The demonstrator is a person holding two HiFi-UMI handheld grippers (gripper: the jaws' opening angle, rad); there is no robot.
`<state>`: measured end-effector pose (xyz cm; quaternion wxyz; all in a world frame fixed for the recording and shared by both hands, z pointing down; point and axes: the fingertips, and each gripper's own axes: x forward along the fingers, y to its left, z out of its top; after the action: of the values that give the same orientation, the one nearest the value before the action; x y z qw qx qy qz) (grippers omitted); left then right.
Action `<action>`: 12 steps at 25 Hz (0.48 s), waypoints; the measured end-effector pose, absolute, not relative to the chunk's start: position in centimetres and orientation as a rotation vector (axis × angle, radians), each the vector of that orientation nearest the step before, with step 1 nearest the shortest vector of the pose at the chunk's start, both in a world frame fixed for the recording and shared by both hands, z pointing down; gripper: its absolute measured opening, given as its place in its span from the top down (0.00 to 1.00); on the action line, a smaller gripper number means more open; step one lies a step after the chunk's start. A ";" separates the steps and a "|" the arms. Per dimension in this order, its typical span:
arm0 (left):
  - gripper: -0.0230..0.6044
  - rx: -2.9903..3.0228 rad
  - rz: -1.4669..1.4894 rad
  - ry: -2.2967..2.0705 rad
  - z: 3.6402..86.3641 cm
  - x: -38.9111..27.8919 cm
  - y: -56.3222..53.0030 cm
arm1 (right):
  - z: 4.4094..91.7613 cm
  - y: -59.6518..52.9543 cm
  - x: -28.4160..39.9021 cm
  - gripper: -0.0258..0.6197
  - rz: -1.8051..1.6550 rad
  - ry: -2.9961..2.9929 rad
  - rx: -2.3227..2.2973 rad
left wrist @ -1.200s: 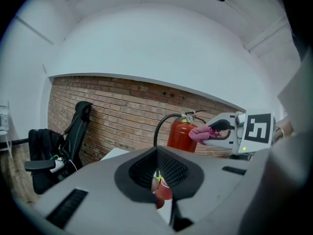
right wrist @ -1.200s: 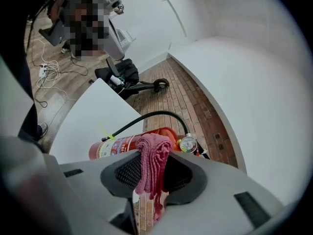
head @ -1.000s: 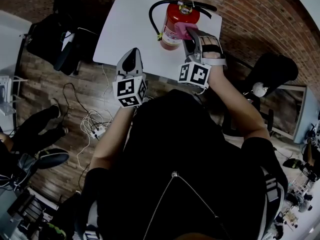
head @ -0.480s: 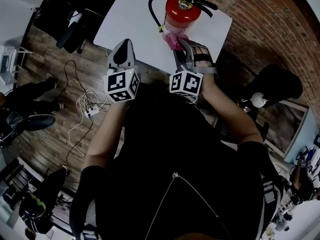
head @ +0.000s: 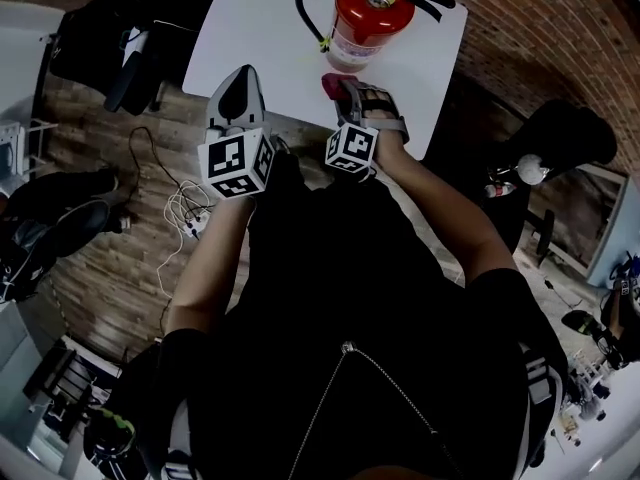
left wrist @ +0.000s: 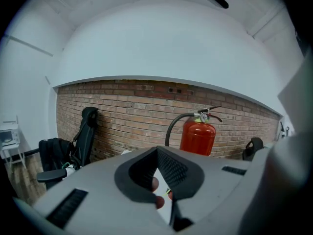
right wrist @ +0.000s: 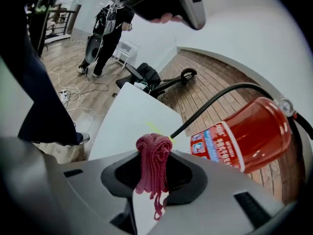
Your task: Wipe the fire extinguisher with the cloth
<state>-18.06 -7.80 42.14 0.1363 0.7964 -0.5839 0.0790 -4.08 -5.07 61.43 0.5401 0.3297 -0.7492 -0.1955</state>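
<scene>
White table (head: 260,28) by red brick wall (left wrist: 122,111); wood plank floor (head: 110,258), loose white cables (head: 185,213), 1 black chair (head: 140,68).

Office: brick wall (head: 540,28), desk chairs (head: 125,63), floor cables (head: 182,213)

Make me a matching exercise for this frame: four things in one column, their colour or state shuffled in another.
1. extinguisher
2. cloth
3. left gripper
4. table

A. white
B. shut, empty
C. red, upright
D. pink, clamped in the right gripper

Pairs: 1-C, 2-D, 3-B, 4-A
</scene>
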 end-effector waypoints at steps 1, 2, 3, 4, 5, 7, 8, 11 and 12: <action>0.95 2.321 0.239 -1.666 42.3 -18.4 -8.3 | 62.7 -5.4 -4.5 0.77 -0.453 -1.760 0.789; 0.95 2.334 0.248 -1.642 42.6 -18.8 -8.8 | 63.8 -5.7 -4.8 0.77 -0.438 -1.738 0.797; 0.95 2.346 0.257 -1.618 42.8 -19.2 -9.3 | 65.0 -6.1 -5.1 0.77 -0.415 -1.719 0.809; 0.95 2.359 0.266 -1.594 43.0 -19.7 -9.9 | 66.1 -6.5 -5.3 0.77 -0.387 -1.701 0.823; 0.95 2.371 0.276 -1.571 43.3 -20.1 -10.5 | 67.2 -7.0 -5.5 0.77 -0.356 -1.684 0.837; 0.95 2.388 0.293 -1.528 43.9 -20.9 -11.5 | 69.4 -7.9 -5.7 0.77 -0.305 -1.645 0.858; 0.95 2.395 0.301 -1.508 44.3 -21.2 -11.9 | 70.5 -8.3 -5.6 0.77 -0.286 -1.622 0.864; 0.95 2.413 0.326 -1.447 45.3 -21.8 -12.9 | 73.2 -9.4 -5.1 0.77 -0.238 -1.552 0.881; 0.95 2.419 0.336 -1.427 45.6 -22.0 -13.2 | 73.9 -9.8 -4.9 0.77 -0.219 -1.533 0.889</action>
<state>-21.98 -13.19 45.64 0.1559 0.8447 -0.4984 0.1174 -4.90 -9.76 73.92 0.6270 0.3878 -0.6688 -0.0957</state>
